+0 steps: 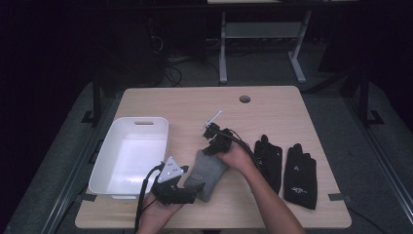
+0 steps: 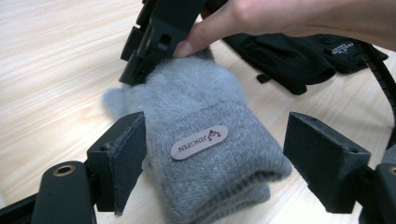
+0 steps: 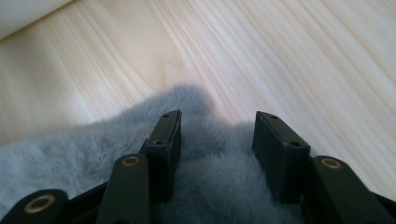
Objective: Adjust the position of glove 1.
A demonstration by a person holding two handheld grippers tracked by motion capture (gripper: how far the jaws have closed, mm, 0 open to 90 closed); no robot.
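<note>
A fluffy grey mitten (image 1: 208, 168) lies on the wooden table (image 1: 272, 112), cuff toward me. My left gripper (image 1: 197, 187) is open at the cuff. In the left gripper view its jaws straddle the cuff of the mitten (image 2: 205, 102): one pad (image 2: 123, 149) is right beside the knit, the other (image 2: 322, 158) stands clear of it. My right gripper (image 1: 208, 148) comes down on the mitten's far end. In the right gripper view it (image 3: 222, 140) is open, jaws half apart and sunk into the mitten's fur (image 3: 56, 158), which bulges between them.
A white plastic bin (image 1: 131, 156) stands left of the mitten. Two black gloves (image 1: 268, 158) (image 1: 299, 175) lie to the right, also seen as black gloves (image 2: 289, 60) behind the mitten. A round hole (image 1: 245, 99) sits near the table's far edge.
</note>
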